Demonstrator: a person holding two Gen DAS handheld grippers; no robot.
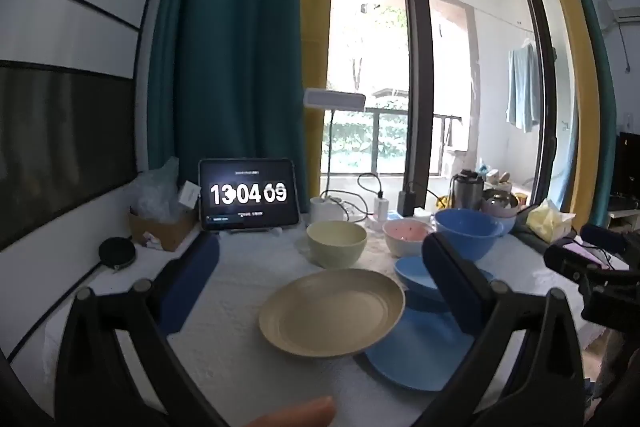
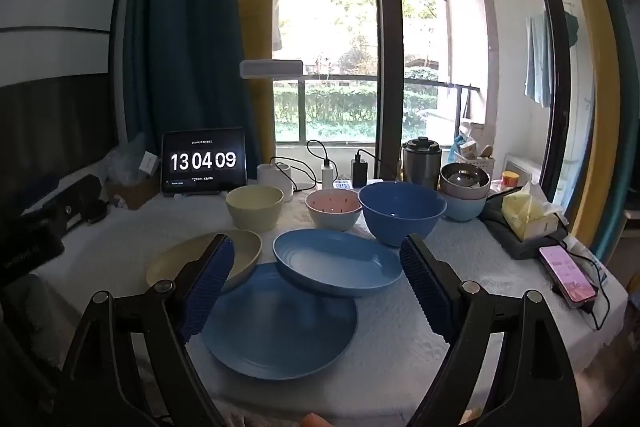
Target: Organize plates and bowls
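**A:** Grippers?

**B:** Left gripper (image 1: 320, 273) jaws spread wide, nothing between the pads. Right gripper (image 2: 316, 277) same, wide apart, gripping nothing. Both hang over the table (image 2: 400, 355), tilted slightly down.

**A:** What's closest to them?

**B:** Beige plate (image 1: 332, 313) sits just ahead of the left gripper, its right edge overlapping the flat blue plate (image 2: 276, 323). From the right wrist, the deep blue dish (image 2: 336, 261) lies between the right gripper's fingers in view, not touched; its near edge rests on the flat blue plate.

**A:** Bowls?

**B:** Row behind the plates. Pale yellow bowl (image 2: 254, 207) on the left, pink-lined bowl (image 2: 333, 207) in the middle, touching or just beside the large blue bowl (image 2: 402, 211) to its right. Further right, a stack of bowls (image 2: 464, 193): grey one nested in a light blue one.

**A:** Background?

**B:** Tablet (image 2: 203, 162) showing a clock at the back left, chargers and a dark jug along the window side, tissue pack (image 2: 528, 213) and a lit phone (image 2: 567, 275) at the right edge.
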